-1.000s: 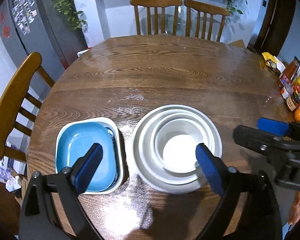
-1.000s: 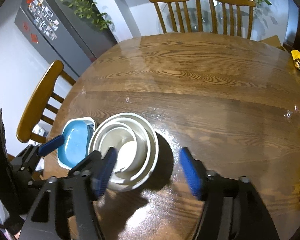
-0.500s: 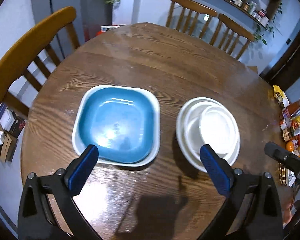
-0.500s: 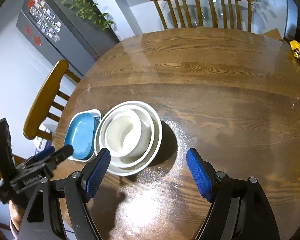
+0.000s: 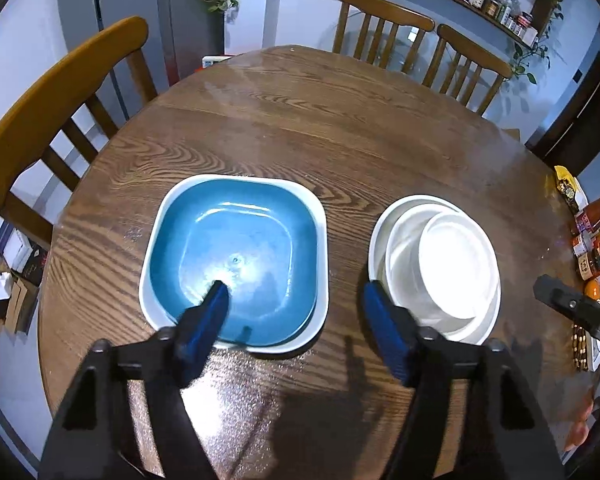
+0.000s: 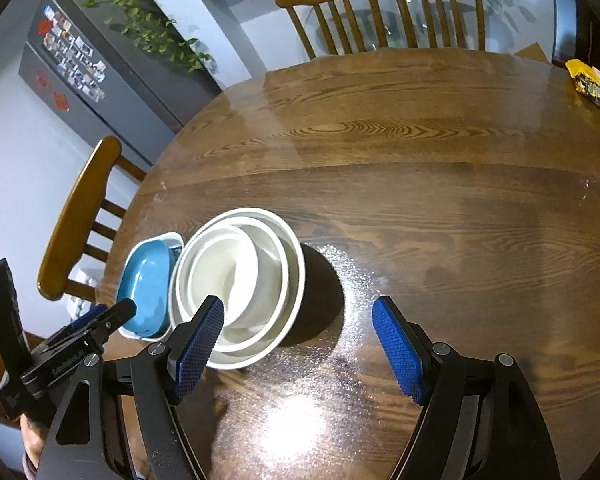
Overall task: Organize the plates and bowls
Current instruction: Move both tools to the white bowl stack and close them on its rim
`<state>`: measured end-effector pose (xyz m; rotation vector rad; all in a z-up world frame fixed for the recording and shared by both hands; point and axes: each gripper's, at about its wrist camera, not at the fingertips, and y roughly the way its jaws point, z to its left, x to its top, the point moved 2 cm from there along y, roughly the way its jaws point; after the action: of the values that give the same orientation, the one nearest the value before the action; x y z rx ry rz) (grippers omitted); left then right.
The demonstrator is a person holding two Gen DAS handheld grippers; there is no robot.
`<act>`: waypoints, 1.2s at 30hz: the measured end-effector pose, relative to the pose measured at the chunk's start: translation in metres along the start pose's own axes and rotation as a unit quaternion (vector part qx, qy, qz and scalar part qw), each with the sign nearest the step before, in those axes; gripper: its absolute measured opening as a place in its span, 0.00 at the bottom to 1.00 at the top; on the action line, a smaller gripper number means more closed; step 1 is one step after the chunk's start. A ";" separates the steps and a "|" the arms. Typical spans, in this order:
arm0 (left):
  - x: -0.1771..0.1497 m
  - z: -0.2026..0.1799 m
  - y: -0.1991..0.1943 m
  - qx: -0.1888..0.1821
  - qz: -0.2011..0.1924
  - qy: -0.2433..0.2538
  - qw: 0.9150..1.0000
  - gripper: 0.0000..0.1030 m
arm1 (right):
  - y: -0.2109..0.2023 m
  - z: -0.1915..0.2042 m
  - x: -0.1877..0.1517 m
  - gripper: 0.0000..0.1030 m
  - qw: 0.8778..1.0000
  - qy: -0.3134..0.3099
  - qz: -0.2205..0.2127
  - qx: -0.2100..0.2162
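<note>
A blue square plate (image 5: 240, 256) lies in a white square dish (image 5: 318, 216) on the round wooden table (image 5: 340, 128). To its right stands a stack of nested white bowls (image 5: 440, 264). My left gripper (image 5: 296, 300) is open above the table's near side, its left finger over the blue plate's near edge. My right gripper (image 6: 298, 316) is open and empty, its left finger over the white bowl stack (image 6: 240, 276). The blue plate (image 6: 146, 284) sits left of the stack there. The left gripper also shows in the right wrist view (image 6: 96, 316).
Wooden chairs stand at the table's left (image 5: 56, 92) and far side (image 5: 384, 32). Sauce bottles and packets (image 5: 594, 240) crowd the table's right edge. A snack bag (image 6: 590, 84) lies at the far right. A grey fridge (image 6: 92, 68) stands behind.
My left gripper has shifted left from over the bowls to the blue plate, and its jaws have narrowed. My right gripper has pulled back a little from the bowl stack.
</note>
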<state>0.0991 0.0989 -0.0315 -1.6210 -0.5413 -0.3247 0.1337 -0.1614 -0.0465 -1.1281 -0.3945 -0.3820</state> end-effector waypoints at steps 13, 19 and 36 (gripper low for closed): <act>0.016 0.001 0.022 -0.047 0.042 -0.017 0.998 0.31 | 0.031 -0.014 0.003 0.34 0.999 0.031 0.033 0.022; 0.023 -0.008 0.023 -0.057 0.051 -0.013 0.997 0.31 | 0.036 -0.014 0.003 0.33 0.998 0.035 0.036 0.029; 0.031 -0.009 0.034 -0.076 0.084 -0.037 0.993 0.30 | 0.043 -0.024 0.002 0.30 0.994 0.072 0.053 0.066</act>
<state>0.1442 0.0932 -0.0439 -1.8186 -0.4413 -0.1837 0.1590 -0.1671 -0.0888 -0.9821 -0.2284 -0.3379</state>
